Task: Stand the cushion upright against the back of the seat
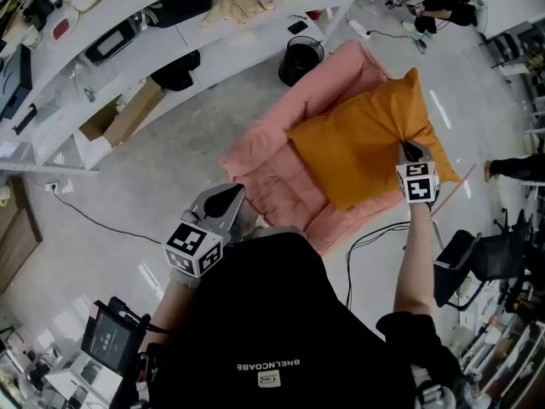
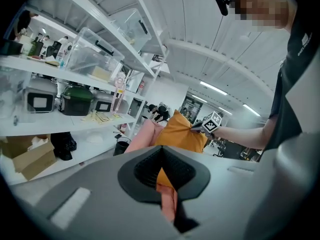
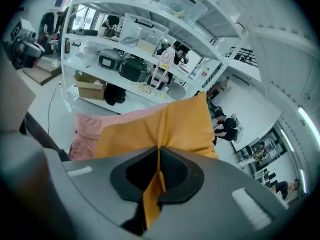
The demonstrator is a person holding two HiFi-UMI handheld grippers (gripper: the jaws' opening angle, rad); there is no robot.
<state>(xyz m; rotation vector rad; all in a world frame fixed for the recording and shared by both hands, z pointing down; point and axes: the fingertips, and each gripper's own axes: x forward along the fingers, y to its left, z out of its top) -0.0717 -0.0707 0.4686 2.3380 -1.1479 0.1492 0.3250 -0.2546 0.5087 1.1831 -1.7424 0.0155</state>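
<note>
- Pale workshop floor (image 1: 153, 169), white shelving (image 1: 170, 32) at left.
- Left claw (image 1: 232, 192) held close in, jaws together, beside pink seat (image 1: 272, 177).
- Orange cushion (image 1: 366, 139) raised, leaning over seat's far end.
- Right arm (image 1: 415, 262) stretched forward, right claw (image 1: 409, 150) clamped on cushion's edge.

**Black top, grey grippers, marker cubes**

The person wears a black short-sleeved top (image 1: 281, 313); pale lettering and a small pale label sit toward 6 o'clock in the head view; the right sleeve (image 1: 413, 335) is short. The left gripper (image 1: 228, 196) and right gripper (image 1: 410, 152) have smooth grey shells with black textured pads (image 3: 175, 170); each bears a white cube with black square markers, the left cube (image 1: 194, 248) at 7 o'clock, the right cube (image 1: 417, 181) at 3 o'clock; a small black camera (image 2: 221, 2) sits at the head.
</note>
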